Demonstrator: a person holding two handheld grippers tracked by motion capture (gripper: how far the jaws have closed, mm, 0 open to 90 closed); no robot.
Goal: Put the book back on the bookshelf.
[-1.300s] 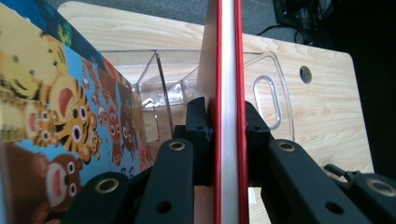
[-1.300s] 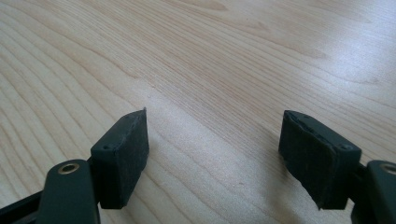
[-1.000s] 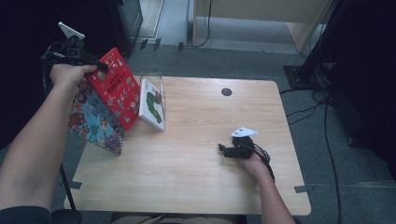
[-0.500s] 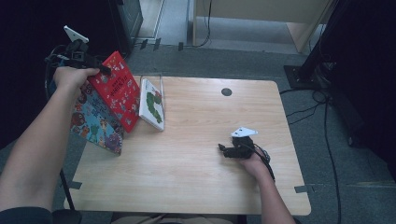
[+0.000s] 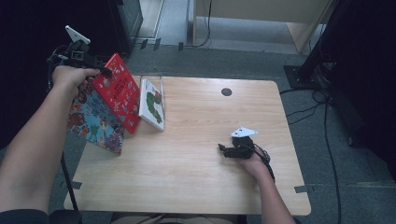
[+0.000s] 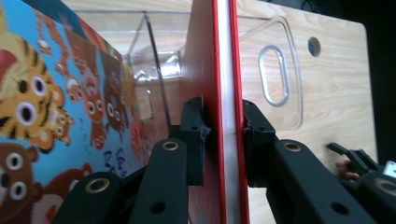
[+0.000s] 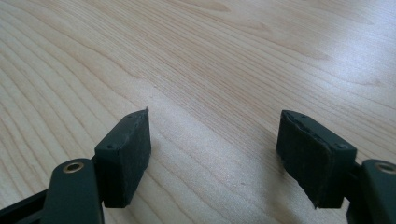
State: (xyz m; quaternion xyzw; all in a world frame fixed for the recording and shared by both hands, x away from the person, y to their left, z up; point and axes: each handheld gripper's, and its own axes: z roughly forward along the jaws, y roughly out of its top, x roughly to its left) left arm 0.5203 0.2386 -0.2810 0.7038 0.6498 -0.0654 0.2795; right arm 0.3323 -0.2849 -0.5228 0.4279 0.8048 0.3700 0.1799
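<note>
Red picture book being let go at the clear stand

Red-covered picture book [image 6: 223, 70] is seen upright on its edge between the jaws of the left gripper [image 6: 223, 140], which have just been opening; the pads are still set against both covers. It leans at the table's [image 5: 196, 177] left edge, between the animal-print book [image 5: 95, 121] and the caterpillar book [image 5: 152, 102] in the clear acrylic stand [image 6: 280, 70]. Release is best finished slowly, so no tipping is caused. The right gripper [image 7: 215, 154] is rested wide open and empty on the wood.

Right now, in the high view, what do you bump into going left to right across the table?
Left gripper → red book → white caterpillar book → round table hole → right gripper.
</note>
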